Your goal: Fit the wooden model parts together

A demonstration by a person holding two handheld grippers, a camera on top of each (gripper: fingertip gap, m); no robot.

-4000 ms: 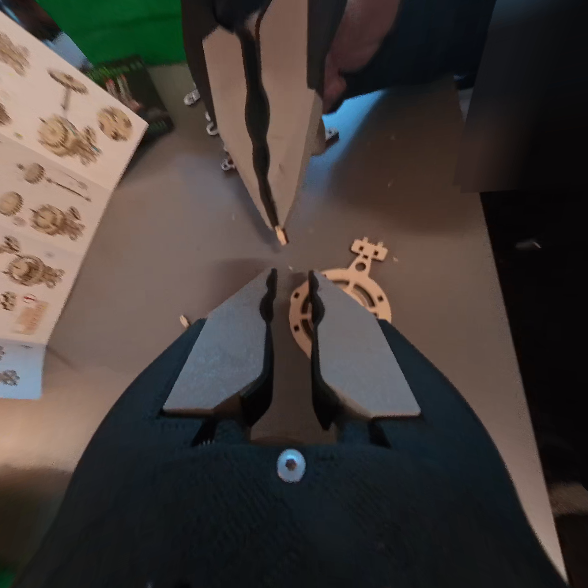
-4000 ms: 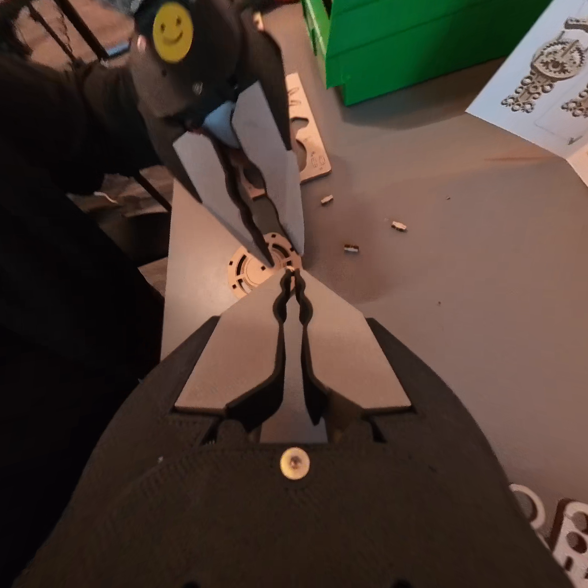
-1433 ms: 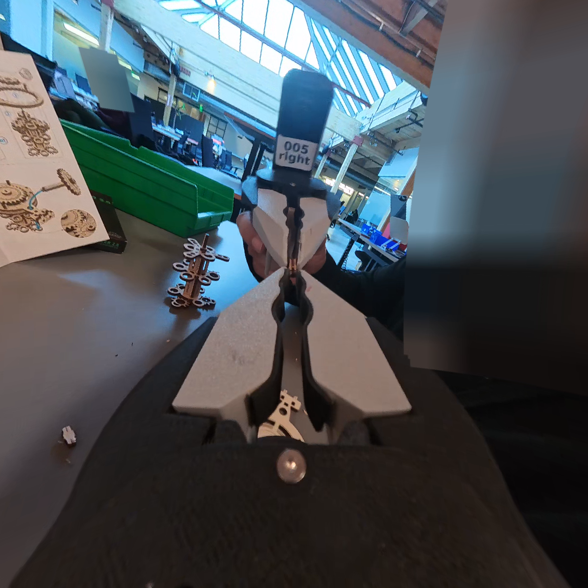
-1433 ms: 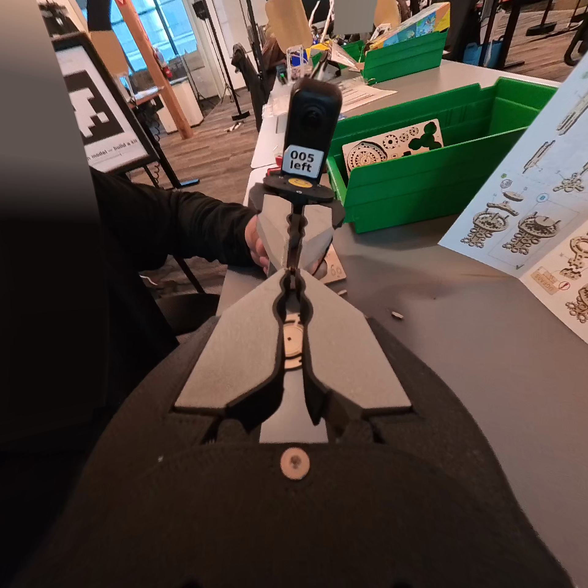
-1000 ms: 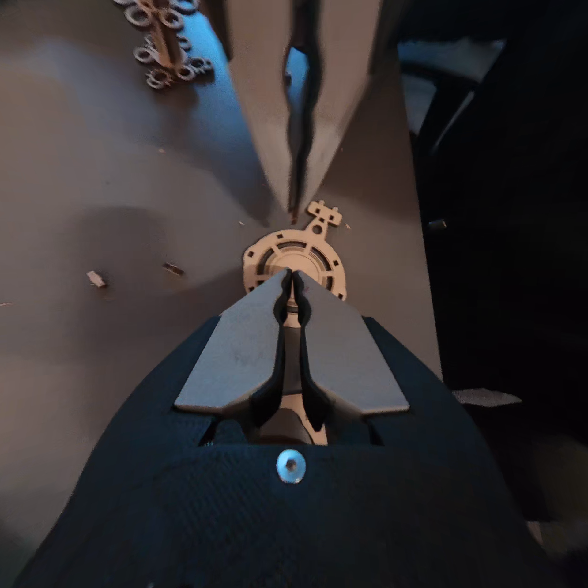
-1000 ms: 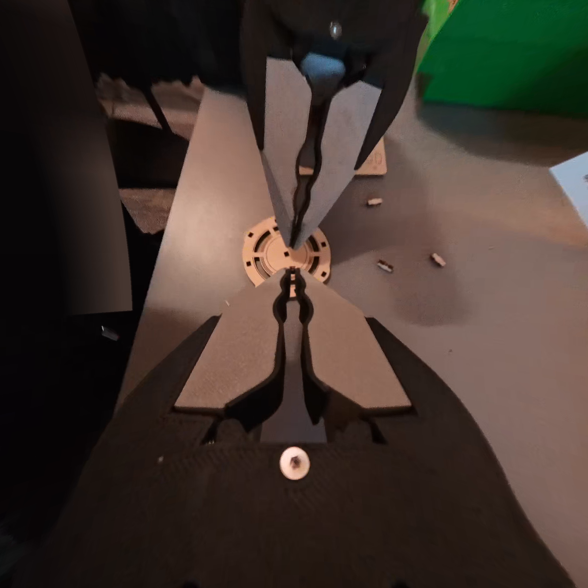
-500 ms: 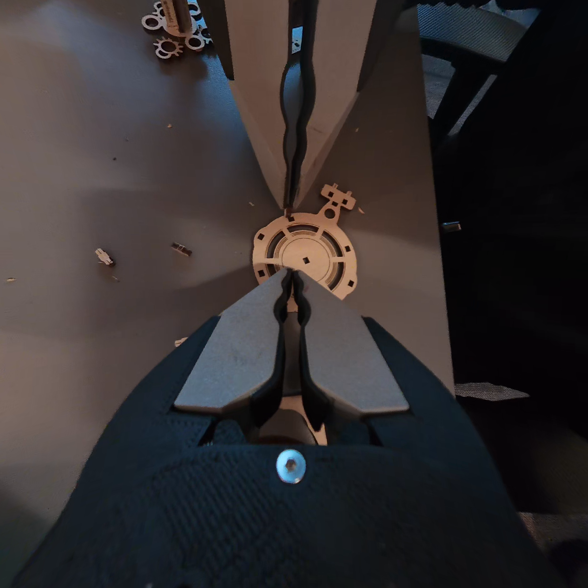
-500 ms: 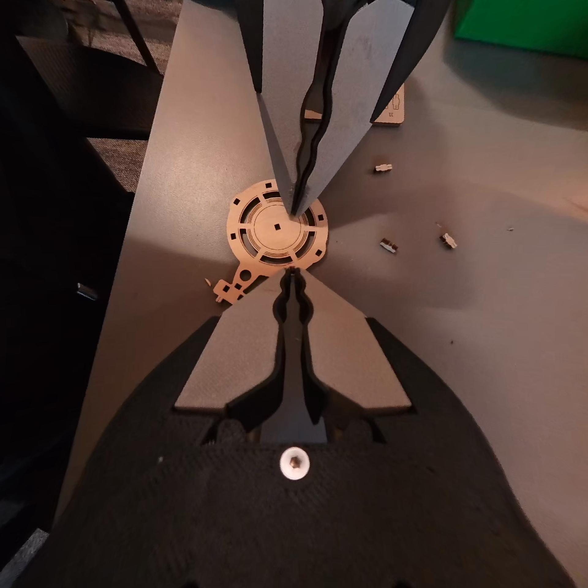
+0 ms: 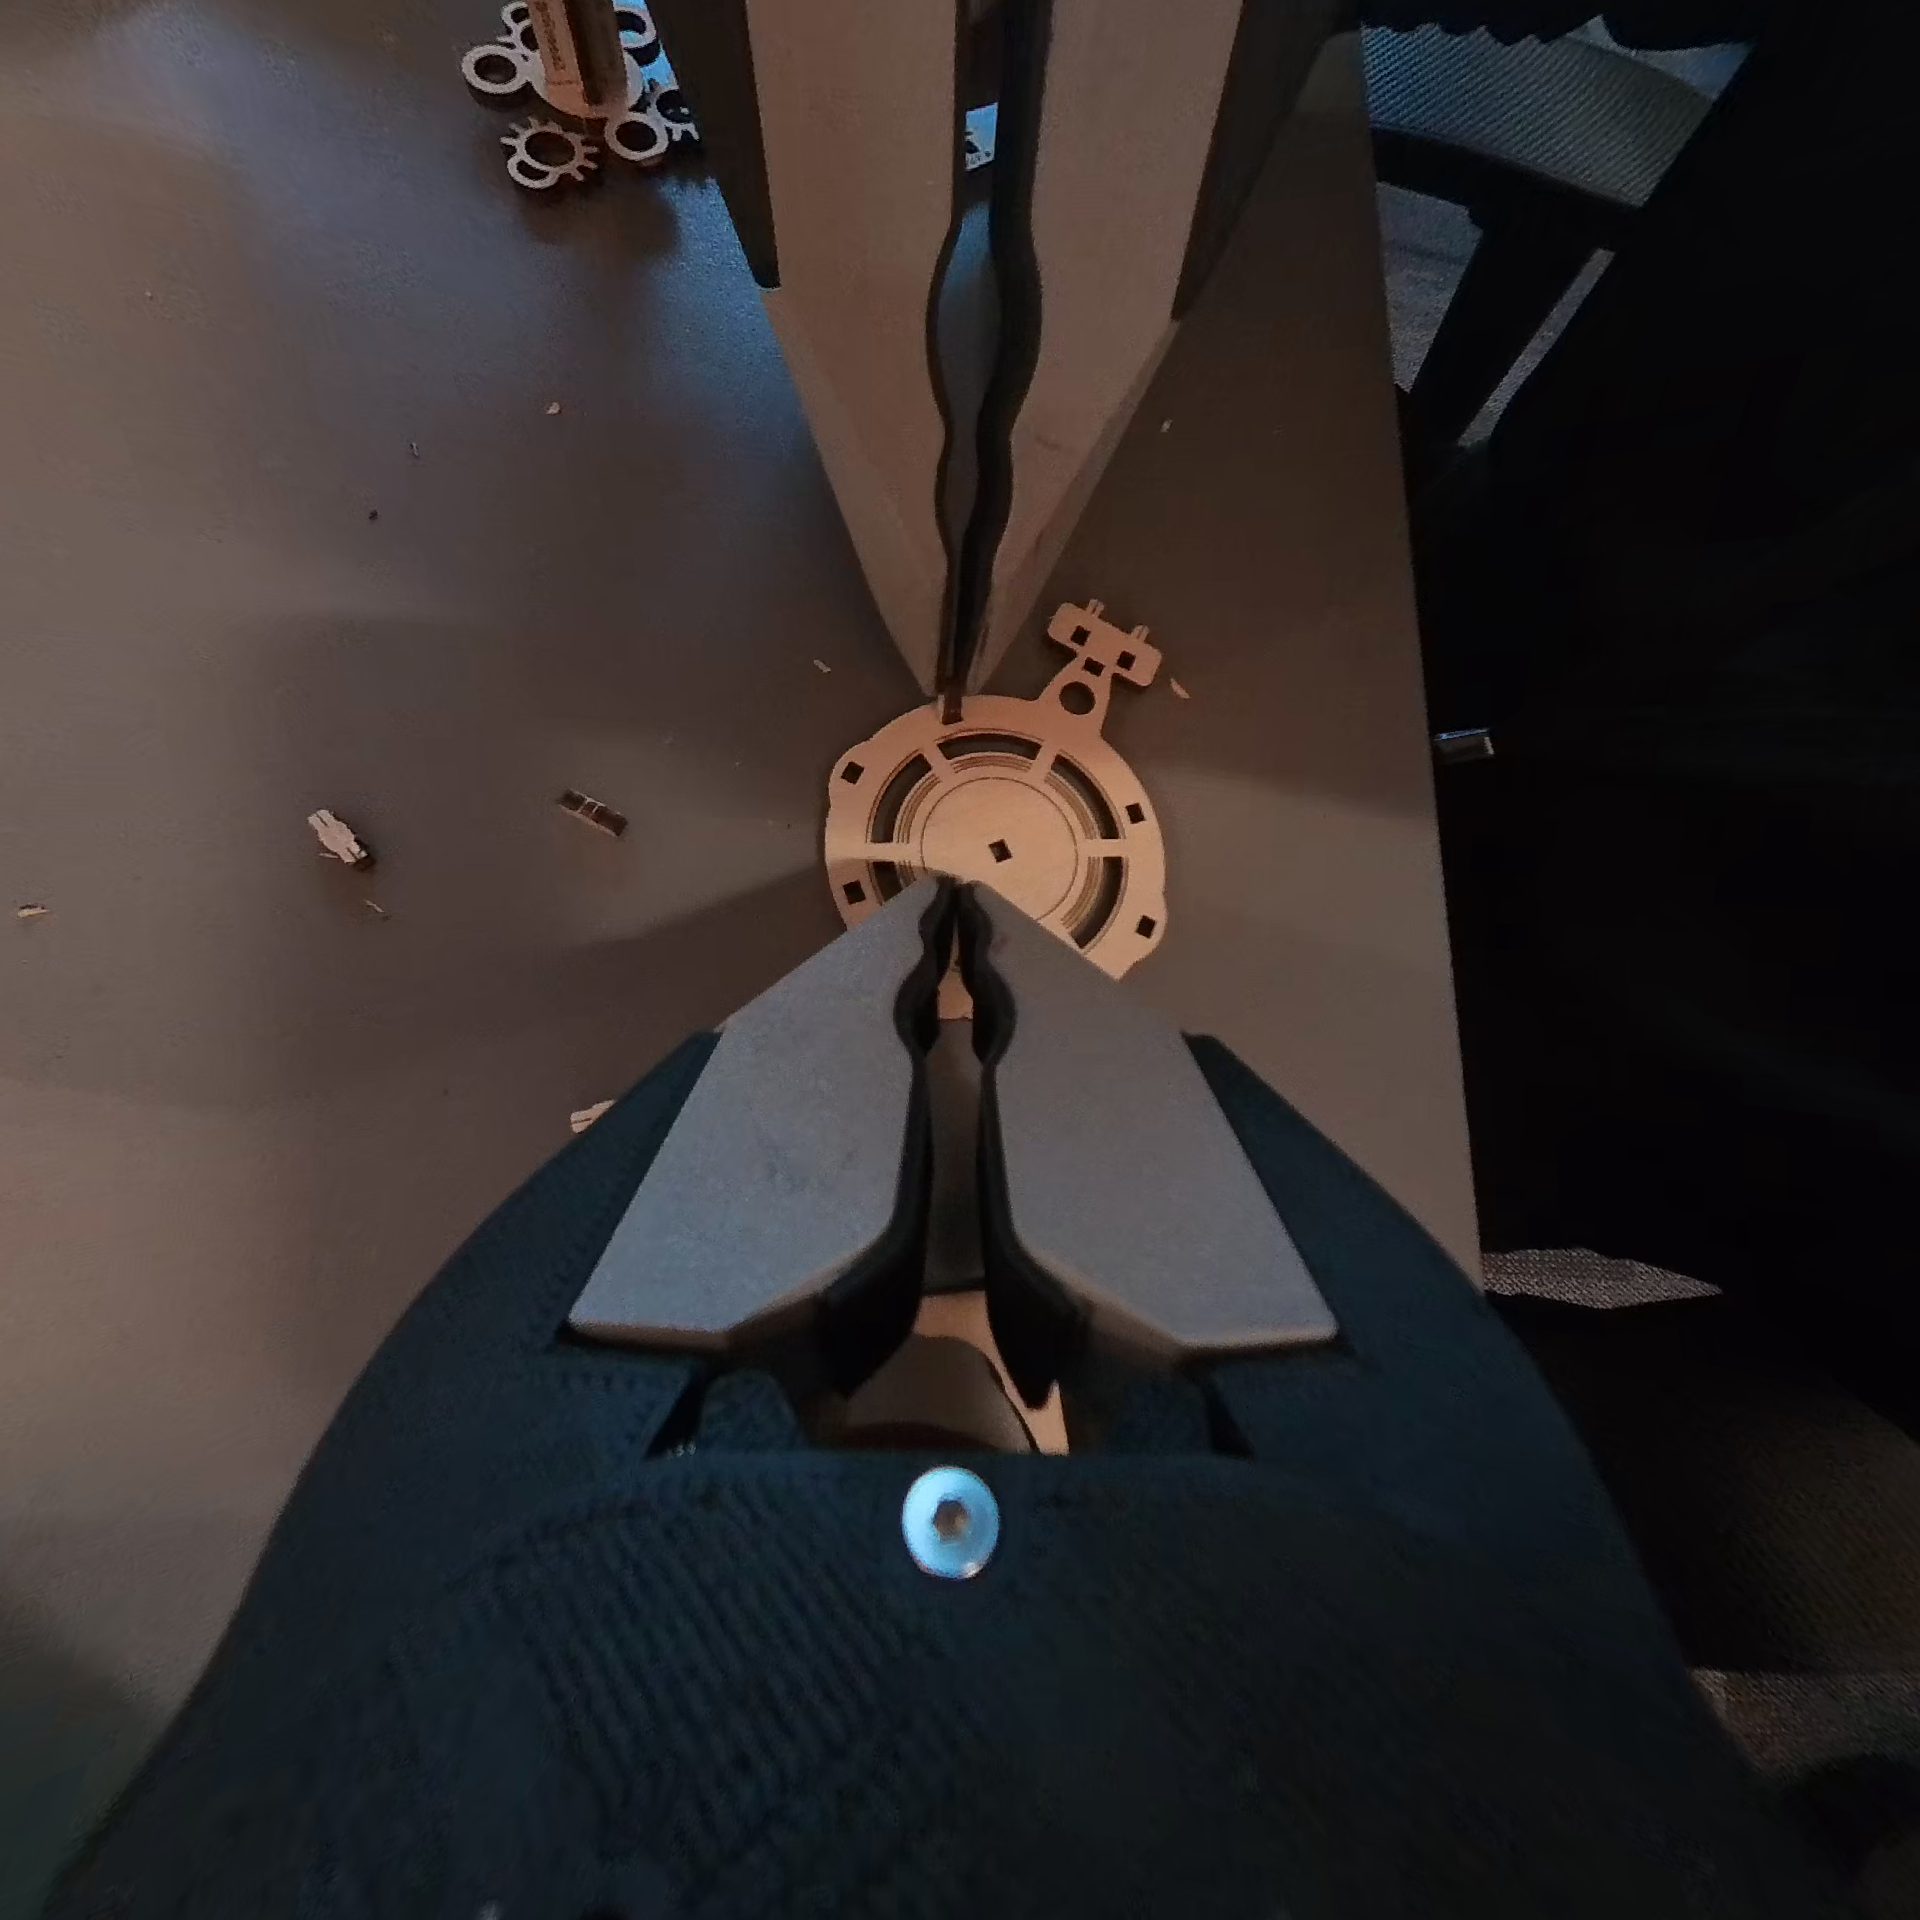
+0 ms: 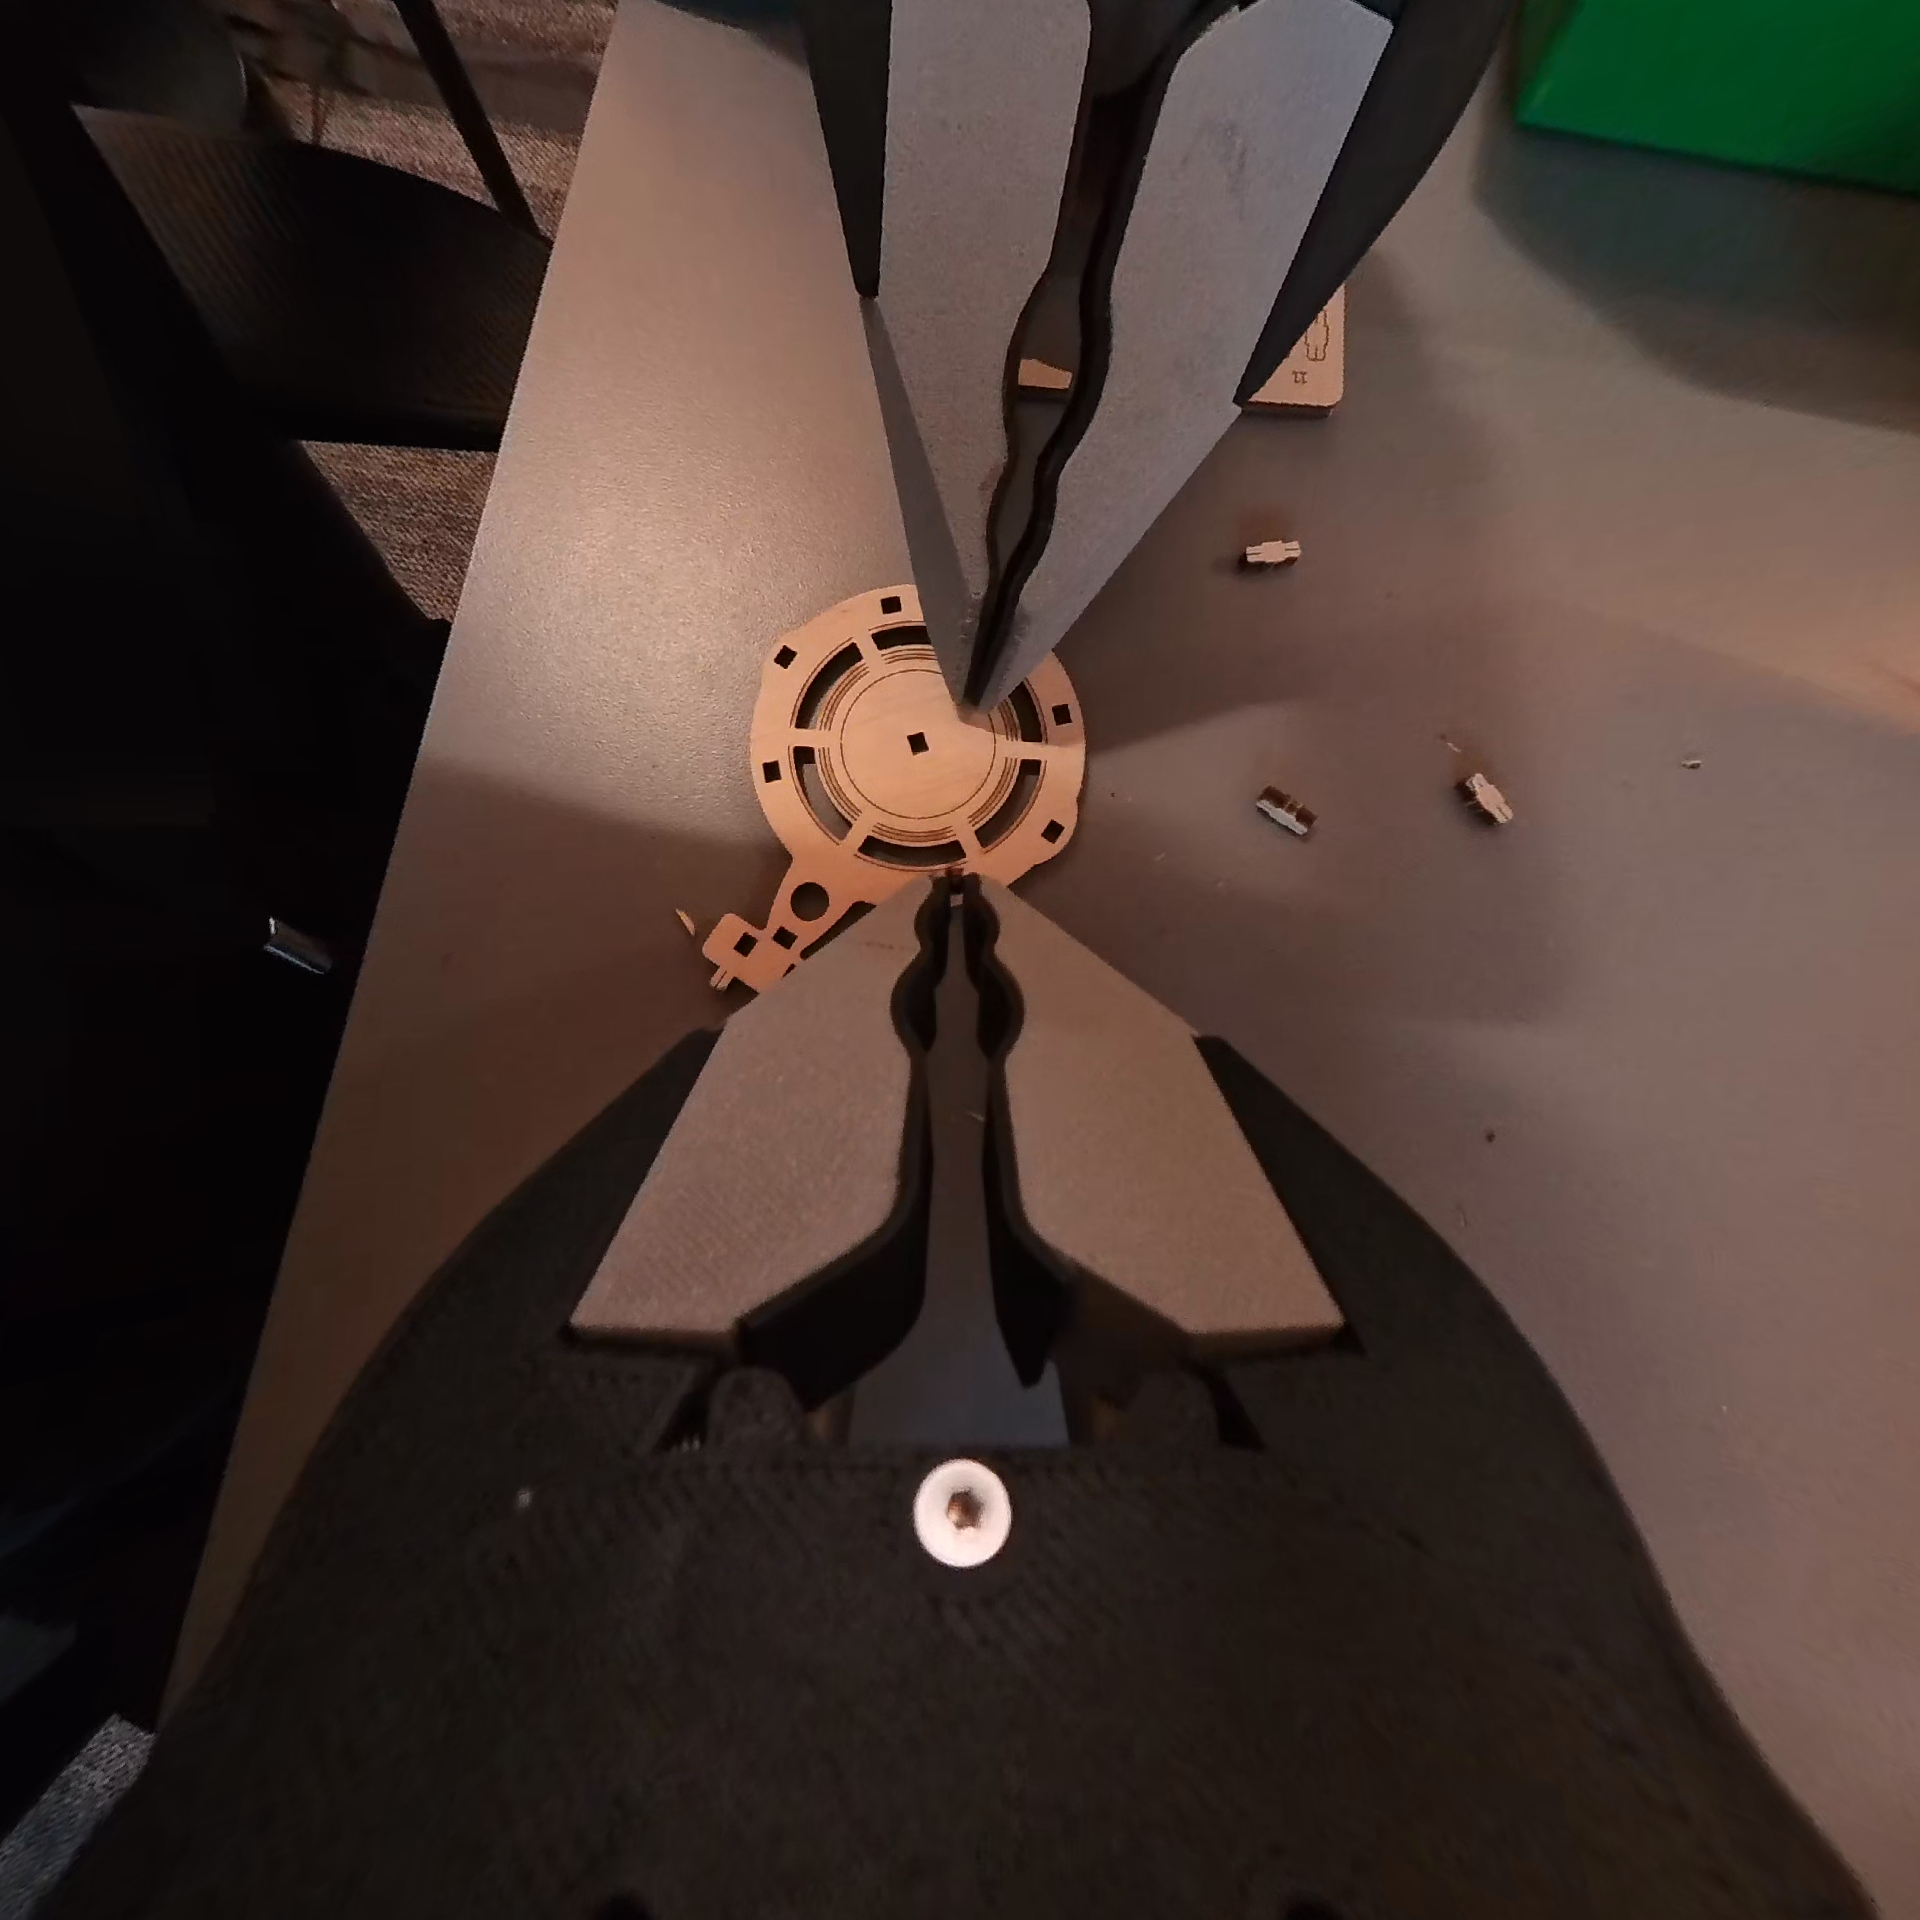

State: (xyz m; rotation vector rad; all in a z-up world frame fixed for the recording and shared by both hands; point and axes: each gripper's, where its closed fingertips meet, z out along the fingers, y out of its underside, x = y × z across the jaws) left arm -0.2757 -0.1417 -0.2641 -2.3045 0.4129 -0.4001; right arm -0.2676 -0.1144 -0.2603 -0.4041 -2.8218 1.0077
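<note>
A round wooden disc (image 9: 992, 826) with slots and a keyed tab lies flat on the grey table (image 9: 416, 520) near its edge. My left gripper (image 9: 951, 891) is shut, and its tips rest on the disc's face, as the right wrist view (image 10: 977, 694) shows. My right gripper (image 10: 954, 885) is shut on a small wooden peg (image 9: 948, 713). It holds the peg at the disc's (image 10: 914, 743) rim, opposite the left gripper. In the left wrist view the right gripper (image 9: 951, 698) points down from the top.
Loose small pegs (image 9: 338, 840) (image 10: 1286, 810) (image 10: 1486, 798) (image 10: 1270, 554) lie on the table. A wooden gear assembly (image 9: 571, 104) stands at the back. A flat wooden sheet (image 10: 1299, 374) and a green bin (image 10: 1714, 83) lie behind the left gripper. The table edge (image 10: 468, 727) is close to the disc. My two grippers' fingertips are within a few centimetres of each other.
The left gripper, which held the disc up in the air 1.4 s ago, now presses shut tips on it on the table. The right gripper has brought the peg down to the rim.
</note>
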